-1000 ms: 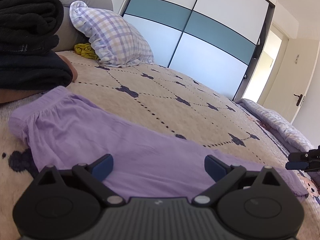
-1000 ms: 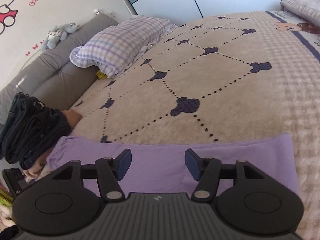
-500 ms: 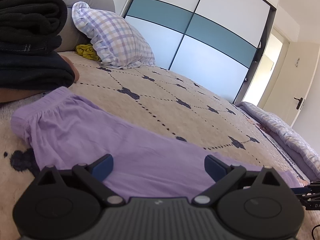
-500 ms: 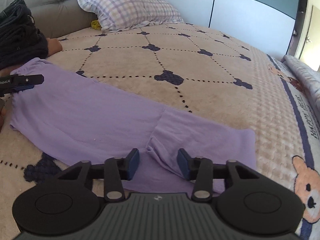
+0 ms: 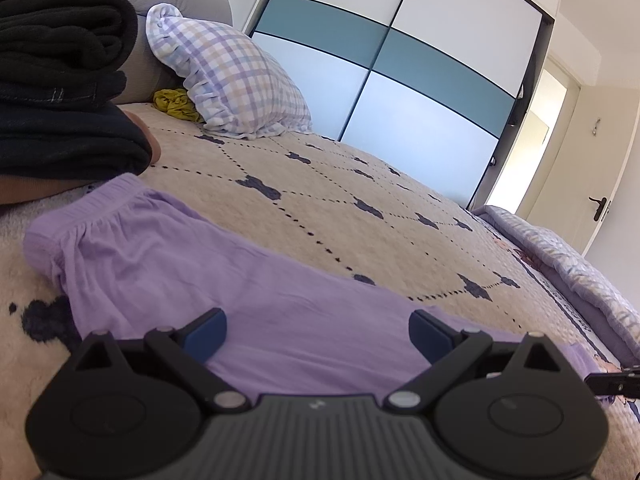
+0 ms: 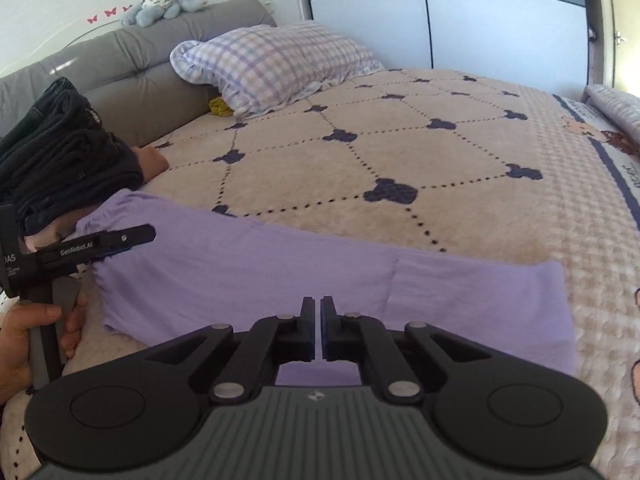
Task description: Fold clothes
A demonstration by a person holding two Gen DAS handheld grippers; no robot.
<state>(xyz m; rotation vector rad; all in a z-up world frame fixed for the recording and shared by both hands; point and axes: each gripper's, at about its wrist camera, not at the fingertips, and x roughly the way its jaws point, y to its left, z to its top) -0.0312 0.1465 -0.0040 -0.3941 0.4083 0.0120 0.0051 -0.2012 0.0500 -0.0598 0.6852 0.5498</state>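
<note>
Far bedspread (image 6: 460, 152) open. Dark clothes stack (image 6: 60, 152) blocks far left; checked pillow (image 6: 276, 64) blocks headboard side. Right edge free.

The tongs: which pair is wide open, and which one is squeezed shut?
The left tongs are wide open over the purple pants. The right tongs are squeezed shut at the pants' near edge.
</note>
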